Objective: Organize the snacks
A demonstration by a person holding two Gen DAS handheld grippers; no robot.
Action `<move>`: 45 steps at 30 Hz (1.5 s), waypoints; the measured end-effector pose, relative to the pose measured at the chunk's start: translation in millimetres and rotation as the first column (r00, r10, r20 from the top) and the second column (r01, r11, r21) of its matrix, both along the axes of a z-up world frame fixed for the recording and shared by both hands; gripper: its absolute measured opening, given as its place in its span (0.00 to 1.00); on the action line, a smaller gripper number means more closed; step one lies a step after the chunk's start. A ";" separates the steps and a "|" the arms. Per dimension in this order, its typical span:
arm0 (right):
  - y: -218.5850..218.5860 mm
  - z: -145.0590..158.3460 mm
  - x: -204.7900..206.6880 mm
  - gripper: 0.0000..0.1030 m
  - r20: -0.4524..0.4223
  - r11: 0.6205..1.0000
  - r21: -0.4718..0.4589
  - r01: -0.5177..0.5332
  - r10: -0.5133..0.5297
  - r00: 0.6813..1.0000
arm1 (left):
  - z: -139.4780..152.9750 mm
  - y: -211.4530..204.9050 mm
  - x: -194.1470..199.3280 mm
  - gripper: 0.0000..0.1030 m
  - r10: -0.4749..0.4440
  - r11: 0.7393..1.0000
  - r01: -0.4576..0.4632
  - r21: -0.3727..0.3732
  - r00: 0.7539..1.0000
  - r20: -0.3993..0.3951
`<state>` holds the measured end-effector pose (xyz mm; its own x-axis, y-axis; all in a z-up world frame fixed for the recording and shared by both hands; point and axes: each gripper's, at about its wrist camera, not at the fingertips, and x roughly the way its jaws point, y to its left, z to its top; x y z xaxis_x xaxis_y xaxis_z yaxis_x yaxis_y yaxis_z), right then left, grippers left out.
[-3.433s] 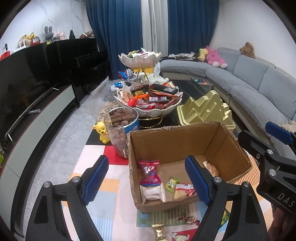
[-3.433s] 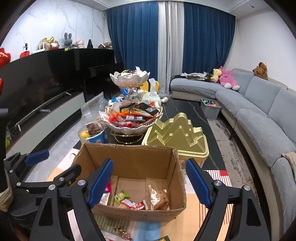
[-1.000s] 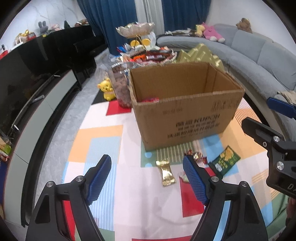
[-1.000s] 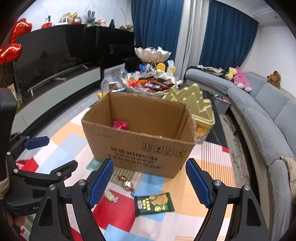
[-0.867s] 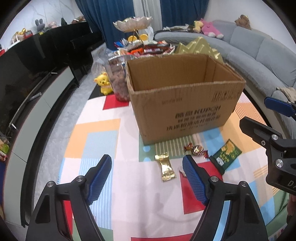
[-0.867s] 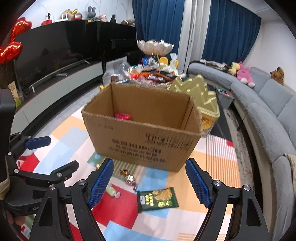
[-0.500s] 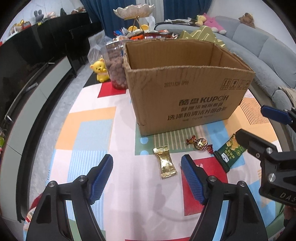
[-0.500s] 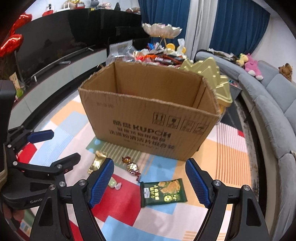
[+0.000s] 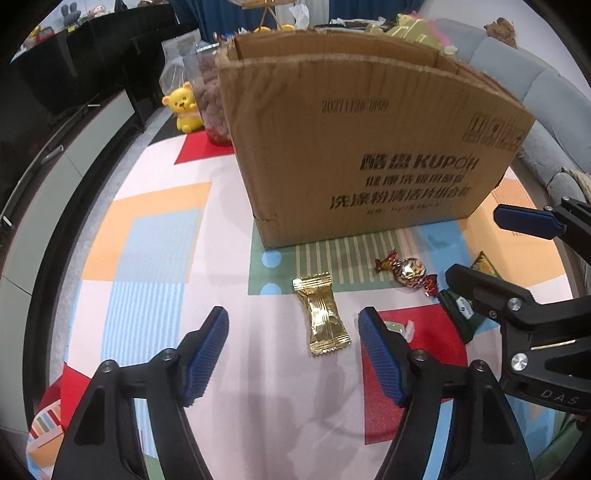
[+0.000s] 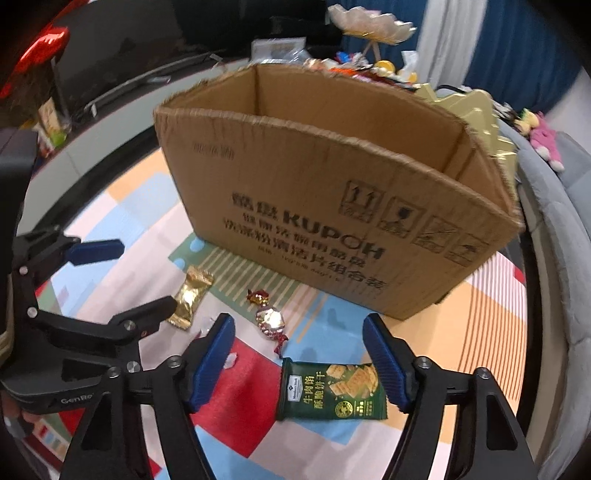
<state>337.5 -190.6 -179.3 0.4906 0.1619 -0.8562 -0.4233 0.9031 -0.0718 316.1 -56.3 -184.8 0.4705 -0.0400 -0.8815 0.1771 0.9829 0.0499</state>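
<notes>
An open cardboard box (image 9: 369,155) (image 10: 332,206) stands on a colourful mat. In front of it lie a gold-wrapped candy (image 9: 322,314) (image 10: 190,297), a round foil candy (image 9: 406,272) (image 10: 269,317), a small pale green candy (image 9: 397,326) and a green cracker packet (image 10: 330,387) (image 9: 460,308). My left gripper (image 9: 293,350) is open, low over the mat, with the gold candy just ahead between its jaws. My right gripper (image 10: 299,354) is open, with the green packet between its jaws.
A snack jar (image 9: 210,99) and a yellow bear toy (image 9: 183,110) stand behind the box on the left. A black TV cabinet (image 9: 66,122) runs along the left. A grey sofa (image 9: 554,110) is on the right. A tiered snack dish (image 10: 369,22) stands behind the box.
Both grippers have come down from above the box to just over the mat in front of it, closing in on the loose snacks. Both stayed open.
</notes>
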 end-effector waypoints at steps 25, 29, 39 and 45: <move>20.8 -56.2 28.1 0.50 -0.099 0.991 -0.021 -0.134 0.131 0.986 | -42.0 3.0 18.6 0.55 0.031 0.999 -0.033 -0.032 0.999 -0.036; 26.0 -63.8 26.2 0.42 -0.106 0.991 -0.018 -0.135 0.133 0.985 | -43.2 5.3 18.4 0.54 0.038 0.998 -0.039 -0.045 0.999 -0.022; 42.5 -73.0 7.0 0.24 -0.074 0.984 -0.022 -0.174 0.172 0.982 | -39.5 -2.7 10.1 0.23 0.037 0.998 -0.036 -0.053 0.999 0.008; 47.9 -67.2 2.4 0.24 -0.069 0.987 -0.020 -0.159 0.157 0.985 | -36.7 1.6 6.5 0.21 0.045 0.997 -0.045 -0.060 0.999 0.007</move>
